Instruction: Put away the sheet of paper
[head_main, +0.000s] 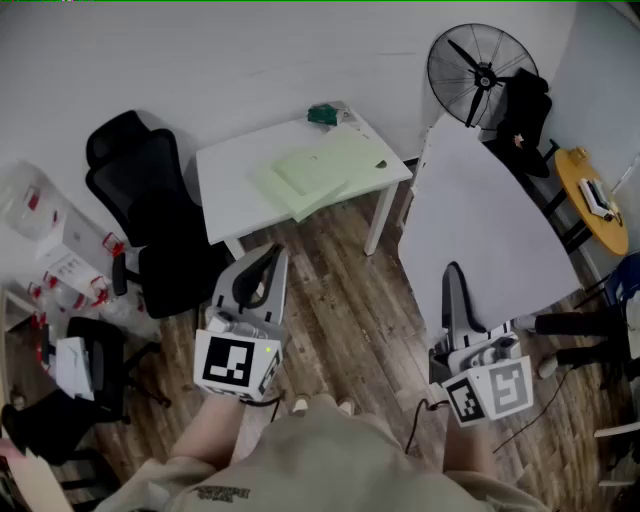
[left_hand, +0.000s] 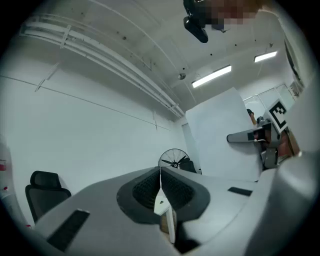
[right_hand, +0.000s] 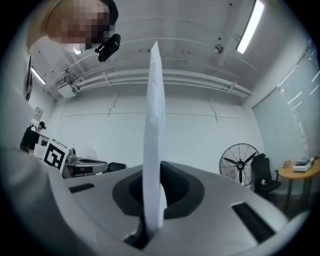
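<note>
Right claw (head_main: 454, 275) pinches the large white sheet of paper (head_main: 485, 215) at frame right; left claw (head_main: 272, 260), lower centre, is pressed together.

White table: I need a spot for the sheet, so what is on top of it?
On the table lies a flat pale green stack, with a small dark green thing at the table's far edge. The tabletop under the stack is covered; the left part is bare.

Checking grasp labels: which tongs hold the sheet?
The right tongs, shut on the sheet, seen edge-on between them; the left tongs hold no sheet.
</note>
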